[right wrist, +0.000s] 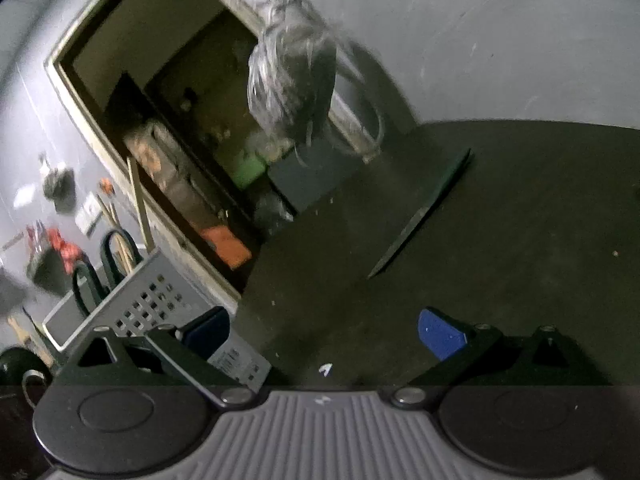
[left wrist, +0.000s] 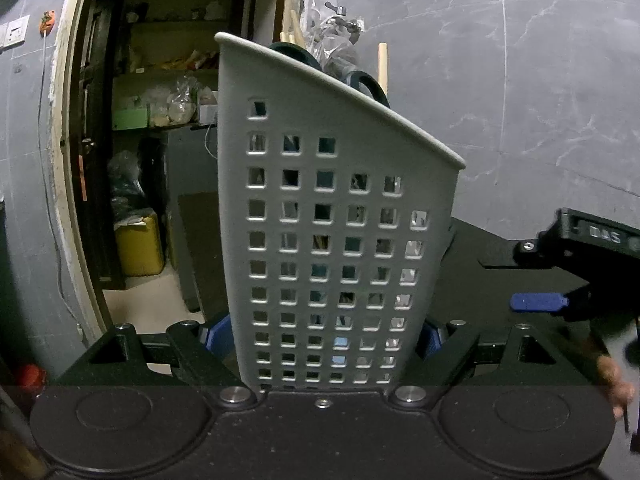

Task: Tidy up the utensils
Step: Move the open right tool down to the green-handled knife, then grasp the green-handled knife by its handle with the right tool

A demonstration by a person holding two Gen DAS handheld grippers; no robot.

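Note:
A grey perforated utensil caddy [left wrist: 336, 216] stands upright and fills the middle of the left wrist view. My left gripper [left wrist: 324, 340] is shut on its lower sides, one blue pad on each side. Dark scissor handles [left wrist: 366, 82] and a wooden stick [left wrist: 383, 64] poke out of its top. In the right wrist view the caddy [right wrist: 140, 300] is at the far left. A dark knife [right wrist: 424, 212] lies alone on the dark table [right wrist: 520, 280], ahead of my right gripper [right wrist: 324, 332]. That gripper is open with nothing between its blue pads. One of its fingers [left wrist: 538, 302] shows at the right of the left wrist view.
Behind the caddy an open doorway [left wrist: 160, 160] leads to shelves and a yellow container [left wrist: 140, 244]. A plastic bag [right wrist: 292, 76] hangs by the door frame. A grey wall [left wrist: 520, 80] backs the table. The table's left edge [right wrist: 256, 264] runs beside the doorway.

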